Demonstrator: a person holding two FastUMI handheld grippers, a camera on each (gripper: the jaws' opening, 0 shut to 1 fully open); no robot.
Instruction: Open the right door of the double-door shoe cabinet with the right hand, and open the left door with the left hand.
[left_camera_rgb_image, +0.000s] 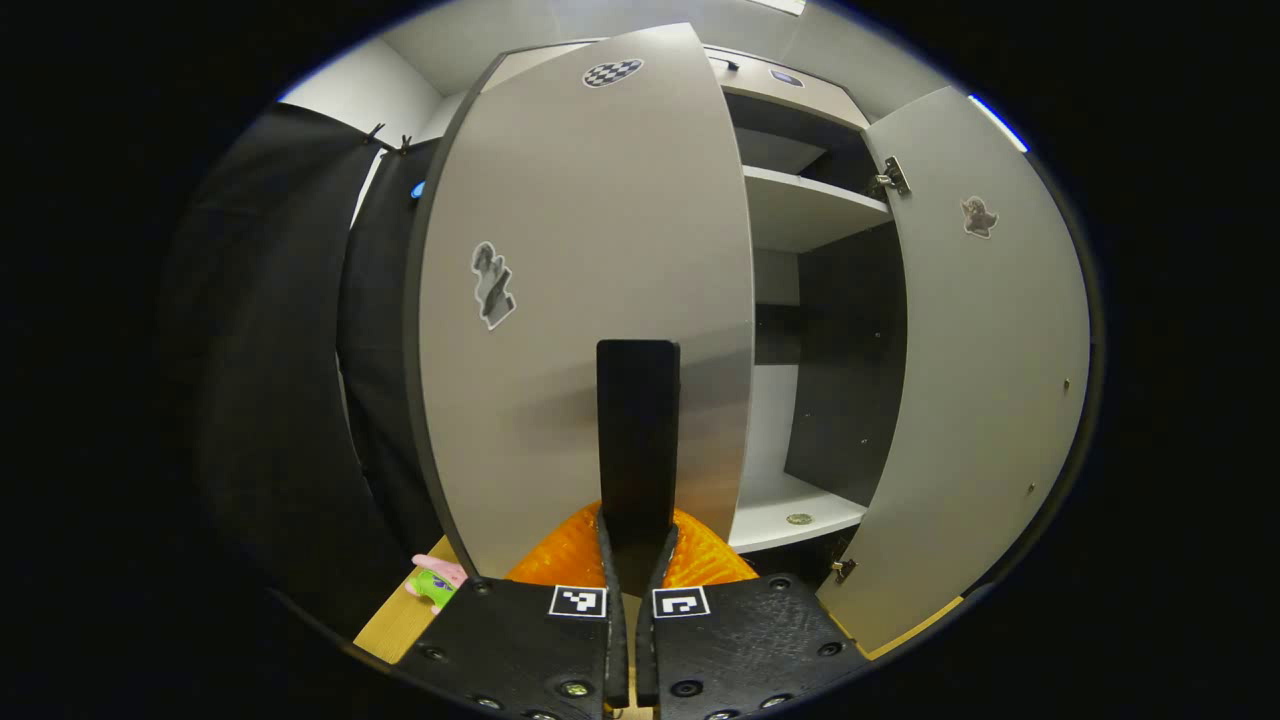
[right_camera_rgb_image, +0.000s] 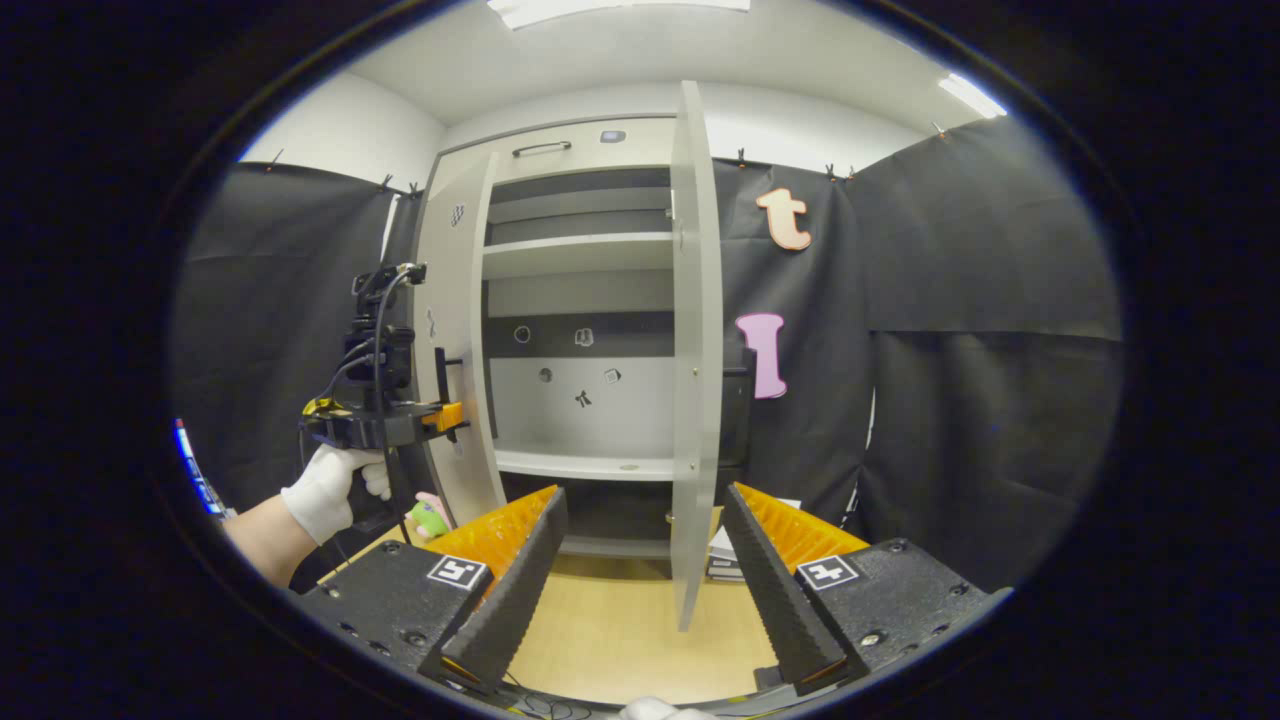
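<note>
Both doors open. My L gripper pinches L door's handle; R gripper spread, off R door.

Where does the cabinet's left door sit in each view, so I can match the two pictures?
Left gripper view: the left door fills the centre, its handle clamped in the left tool.
Right gripper view: it stands left of centre, swung open.
Shared landmark: the pink-and-green toy at the door's foot.
</note>
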